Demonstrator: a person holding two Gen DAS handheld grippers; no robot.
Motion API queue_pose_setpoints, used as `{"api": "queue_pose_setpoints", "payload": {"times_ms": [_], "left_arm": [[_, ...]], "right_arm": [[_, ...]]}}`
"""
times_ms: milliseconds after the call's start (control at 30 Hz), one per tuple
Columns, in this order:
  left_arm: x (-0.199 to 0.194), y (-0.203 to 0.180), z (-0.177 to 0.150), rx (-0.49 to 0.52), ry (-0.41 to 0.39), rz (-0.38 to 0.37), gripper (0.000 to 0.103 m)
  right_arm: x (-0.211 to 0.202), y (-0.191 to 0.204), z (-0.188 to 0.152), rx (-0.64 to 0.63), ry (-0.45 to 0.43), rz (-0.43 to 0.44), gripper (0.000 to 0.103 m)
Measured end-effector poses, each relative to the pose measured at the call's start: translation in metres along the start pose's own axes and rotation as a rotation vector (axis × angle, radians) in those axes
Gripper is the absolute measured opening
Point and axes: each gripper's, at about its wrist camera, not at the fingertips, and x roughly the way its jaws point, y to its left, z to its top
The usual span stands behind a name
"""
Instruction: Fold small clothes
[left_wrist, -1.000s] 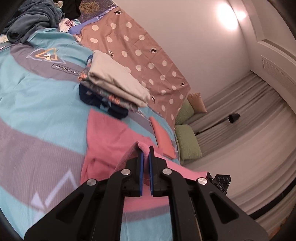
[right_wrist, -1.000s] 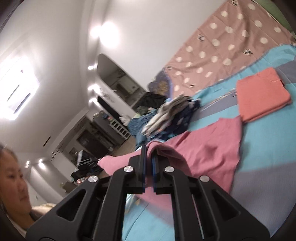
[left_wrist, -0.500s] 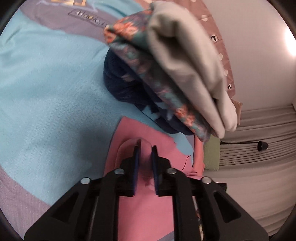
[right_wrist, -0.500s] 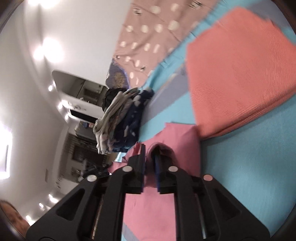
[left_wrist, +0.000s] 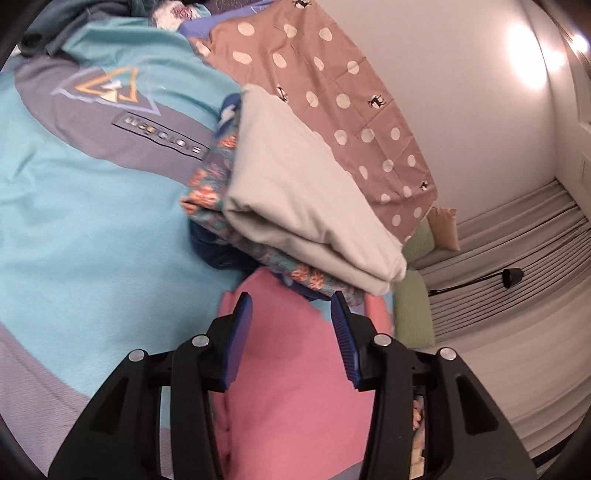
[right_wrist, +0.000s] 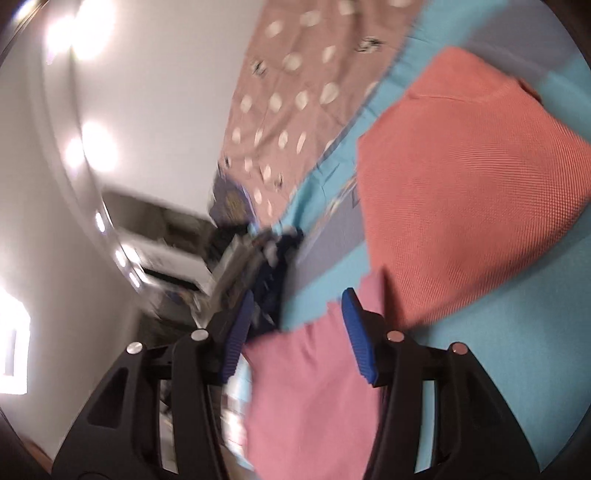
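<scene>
Left wrist – left gripper (left_wrist: 291, 314) opening, pink garment (left_wrist: 291, 387) between

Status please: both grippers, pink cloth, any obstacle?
Left gripper, right gripper opening, pink cloth released on bed. Folded stack just ahead.

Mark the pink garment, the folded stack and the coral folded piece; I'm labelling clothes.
pink garment (left_wrist: 295, 376): left wrist view, flat middle between the fingers.
folded stack (left_wrist: 295, 199): left wrist view, beige top layer.
coral folded piece (right_wrist: 461, 192): right wrist view, centre.
</scene>
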Motion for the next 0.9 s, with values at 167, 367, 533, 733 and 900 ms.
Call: {"api": "queue_pose_setpoints", "payload": {"times_ms": [167,367,533,733,900], "left_arm": [[-0.01,0.019,-0.027,-0.005,0.092,0.108,0.047],[-0.014,0.048,-0.082,0.015,0.251,0.2,0.047],[-0.033,0.065,-0.098,-0.026,0.258,0.176,0.047],[-0.063,0.077,-0.115,-0.031,0.189,0.188,0.061],[-0.07,0.093,-0.12,-0.077,0.196,0.117,0.061]], "right_arm": [[0.037,0.082,-0.053,-0.394,0.176,-0.188,0.072],[0.087,0.151,-0.171,-0.743,0.338,-0.268,0.08],[0.133,0.204,-0.304,-1.171,0.44,-0.257,0.084],[0.187,0.217,-0.381,-1.392,0.467,-0.321,0.084],[0.213,0.228,-0.402,-1.497,0.337,-0.463,0.083]]}}
